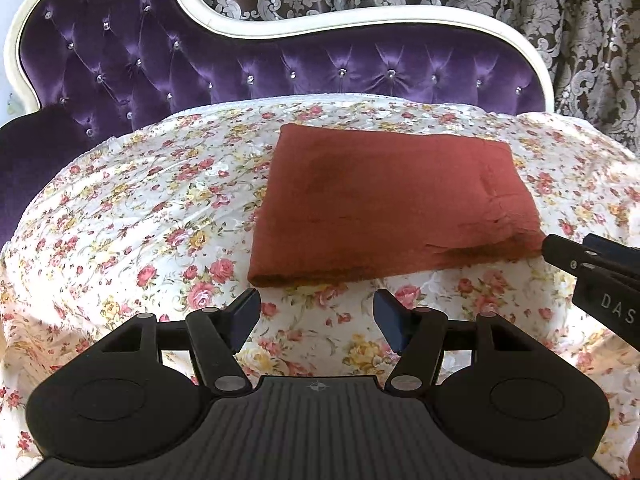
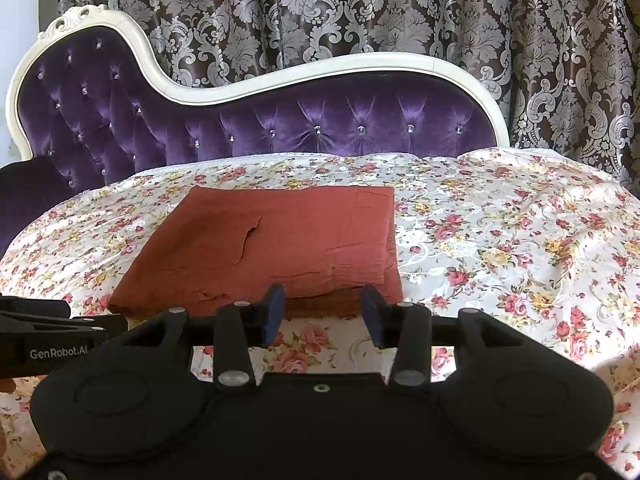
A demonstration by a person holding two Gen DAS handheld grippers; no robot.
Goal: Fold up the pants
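Observation:
The rust-red pants (image 1: 380,200) lie folded into a flat rectangle on the floral bedspread (image 1: 140,220); they also show in the right wrist view (image 2: 264,244). My left gripper (image 1: 316,308) is open and empty, just in front of the fold's near left corner. My right gripper (image 2: 322,308) is open and empty, its fingertips at the near right edge of the pants without holding them. The right gripper also shows at the right edge of the left wrist view (image 1: 592,268), beside the fold's near right corner.
A purple tufted headboard with a white frame (image 1: 280,68) stands behind the bed. Patterned damask curtains (image 2: 360,12) hang behind it. The bedspread (image 2: 500,240) stretches to the right of the pants.

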